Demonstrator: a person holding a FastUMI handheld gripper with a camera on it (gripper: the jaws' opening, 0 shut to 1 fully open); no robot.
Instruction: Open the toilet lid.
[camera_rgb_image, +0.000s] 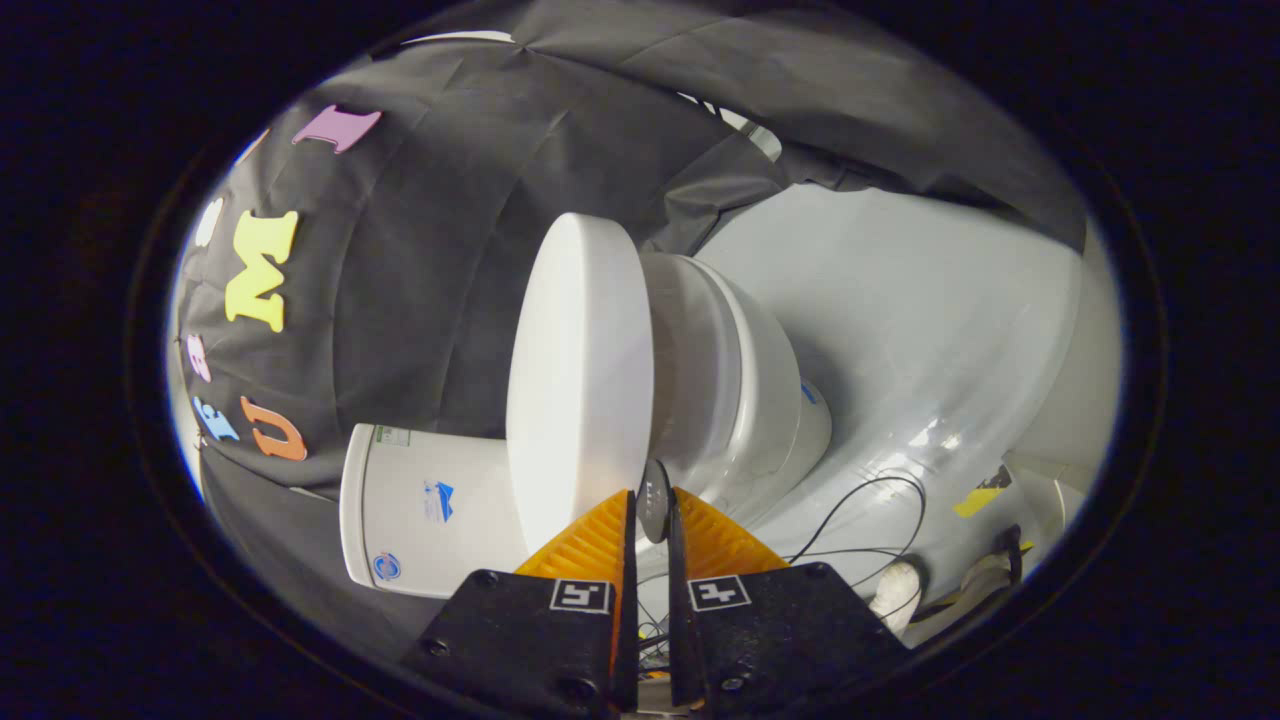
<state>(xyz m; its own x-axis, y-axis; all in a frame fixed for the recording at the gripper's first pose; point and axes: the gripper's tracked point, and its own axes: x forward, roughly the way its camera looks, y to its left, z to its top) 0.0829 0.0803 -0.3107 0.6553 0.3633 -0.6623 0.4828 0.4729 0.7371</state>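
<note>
Here the gripper (650, 505) pinches the toilet lid's (580, 370) small tab (655, 510).

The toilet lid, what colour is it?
Plain white, in the gripper view. The lid is beside the gripper, whose fingers pinch its small grey tab.

Lit brightly and evenly, with glare streaking the glossy floor (930, 330) beyond the toilet lid (575, 370). Bent strongly toward the edges by fisheye distortion. Stayed sharp centrally, softened at the rim.

the gripper (650, 510) has 2 ribbed wedge fingers on dark screwed blocks, each bearing a square coded marker
</note>
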